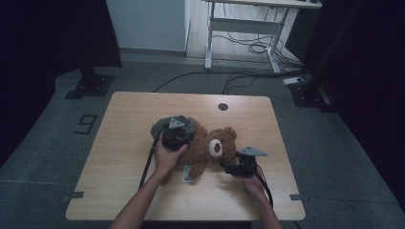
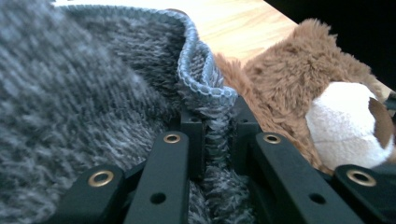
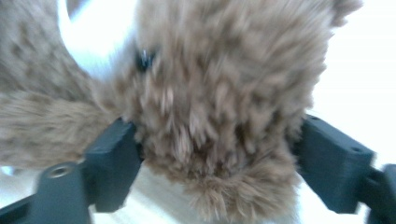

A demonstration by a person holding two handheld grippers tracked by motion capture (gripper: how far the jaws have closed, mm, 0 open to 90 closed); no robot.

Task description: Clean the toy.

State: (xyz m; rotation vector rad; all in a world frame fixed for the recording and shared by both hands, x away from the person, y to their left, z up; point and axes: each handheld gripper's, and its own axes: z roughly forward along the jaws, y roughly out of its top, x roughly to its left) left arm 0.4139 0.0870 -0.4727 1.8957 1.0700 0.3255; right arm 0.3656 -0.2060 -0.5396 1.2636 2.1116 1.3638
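- Wooden tabletop (image 1: 143,191) on a grey floor, a second desk at the back wall, cables trailing under it.
- Teddy bear (image 1: 215,143) lies near the middle of the tabletop; grey knitted garment (image 1: 162,125) bunched at its left end.
- Bear's long axis runs roughly left to right across the tabletop in the high view: head with the white muzzle toward the right, body toward the left under the knit.
- Left forearm comes in from the bottom edge, angled up and to the right; the hand wraps the left gripper (image 1: 175,136) from below, over the bear's body.
- Left gripper (image 2: 215,135): jaws together, clamped on a fold of the knitted garment (image 2: 70,93) just below its ribbed hem; bear (image 2: 299,88) just beside, to the right in the left gripper view.
- Right forearm enters lower right; right gripper (image 1: 235,167) is held low at the near side of the bear's head, pointing toward it.
- Right gripper (image 3: 217,158): jaws stand apart, one on each side of a furry lump of the bear (image 3: 219,93). Picture blurred; the pads look to be at the fur, not squeezing it.
- Which part of the bear sits between those jaws: cannot tell.
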